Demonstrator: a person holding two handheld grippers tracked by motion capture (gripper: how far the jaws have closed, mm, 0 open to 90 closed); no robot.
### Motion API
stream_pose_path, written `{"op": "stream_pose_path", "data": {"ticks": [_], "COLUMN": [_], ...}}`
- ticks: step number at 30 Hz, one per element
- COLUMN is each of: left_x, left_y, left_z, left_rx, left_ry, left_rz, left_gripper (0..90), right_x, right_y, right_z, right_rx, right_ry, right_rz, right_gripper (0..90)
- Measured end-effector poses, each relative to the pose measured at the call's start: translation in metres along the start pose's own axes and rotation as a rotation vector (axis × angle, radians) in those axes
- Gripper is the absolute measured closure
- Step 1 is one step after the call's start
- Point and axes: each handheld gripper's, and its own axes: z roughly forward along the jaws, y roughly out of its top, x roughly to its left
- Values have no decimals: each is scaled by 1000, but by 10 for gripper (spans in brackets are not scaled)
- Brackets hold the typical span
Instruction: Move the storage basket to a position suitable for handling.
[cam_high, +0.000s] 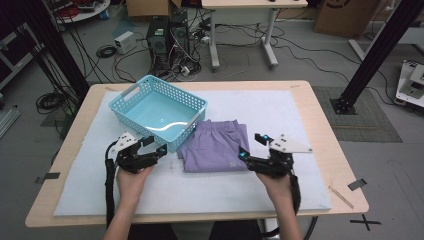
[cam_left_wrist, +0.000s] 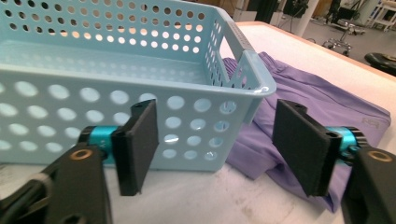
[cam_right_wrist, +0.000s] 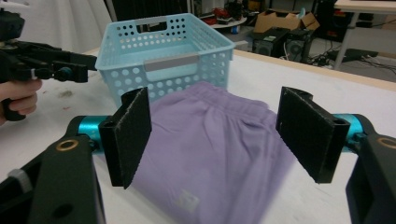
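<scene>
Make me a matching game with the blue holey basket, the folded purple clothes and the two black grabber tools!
Things:
1. light blue perforated plastic basket
2. folded purple fabric garment
3. left gripper
4. right gripper

Places or states:
A. open, by the garment's right edge
B. lying flat on the white mat, beside the basket
C. open, at the basket's near wall
D. empty, toward the table's far left

Pairs: 1-D, 2-B, 3-C, 4-A

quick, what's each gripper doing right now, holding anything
left gripper: open, holding nothing, jaws by the corner of the light blue basket.
right gripper: open, holding nothing, jaws at the folded purple shorts.
</scene>
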Motion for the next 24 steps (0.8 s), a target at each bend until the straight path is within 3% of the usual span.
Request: {"op": "stream_pose_path", "data": {"ticks": [5,7,9,12,13,15,24], "left_x": [7,5,-6,-18,-20,-23,-31], "left_y": [-2,-2,-2,-3,-3,-2,7], "left_z": [-5,-4,6,21,23,26,50], "left_rx": [2,8,24,52,41,10,19], "left_ry": [-35,-43,-60,-60,-51,-54,-91], "left_rz": [3,7,32,50,56,48,20], "left_gripper": [302,302,302,302,298,297,295], "right_x": [24,32,36,37,37,34,19], "right_y": [1,2,4,6,6,6,2], "right_z": [40,52,59,62,61,57,41], "right_rx": [21,31,25,24,24,22,1], "right_ry": [13,0,1,2,2,-7,-14], "right_rz": [-10,-20,-18,-22,-28,-26,12], "right_gripper": [273,273,273,273,273,273,273]}}
